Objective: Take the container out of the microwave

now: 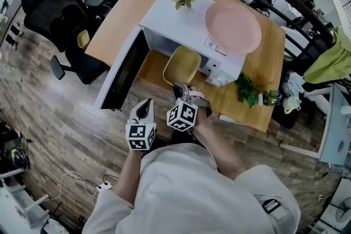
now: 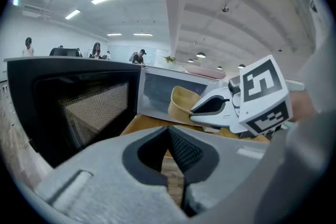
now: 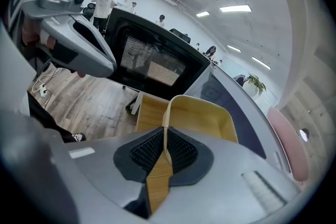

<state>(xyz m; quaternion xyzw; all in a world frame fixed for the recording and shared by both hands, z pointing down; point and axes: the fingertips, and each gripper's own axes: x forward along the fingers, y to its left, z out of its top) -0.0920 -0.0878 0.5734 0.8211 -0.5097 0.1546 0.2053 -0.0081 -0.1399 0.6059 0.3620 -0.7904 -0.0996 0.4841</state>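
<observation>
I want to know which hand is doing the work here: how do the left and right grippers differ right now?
The right gripper is shut on the rim of the yellow container; the left gripper is shut on nothing. The right gripper reaches to the microwave opening; the left gripper sits lower in the head view, nearer the open door. Both have their jaws together.

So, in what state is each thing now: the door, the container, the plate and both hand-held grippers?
Microwave door: open.
Container: gripped at its rim, before the opening.
Right hand-held gripper: shut on container.
Left hand-held gripper: shut, empty.
Pink plate: flat on the microwave.
</observation>
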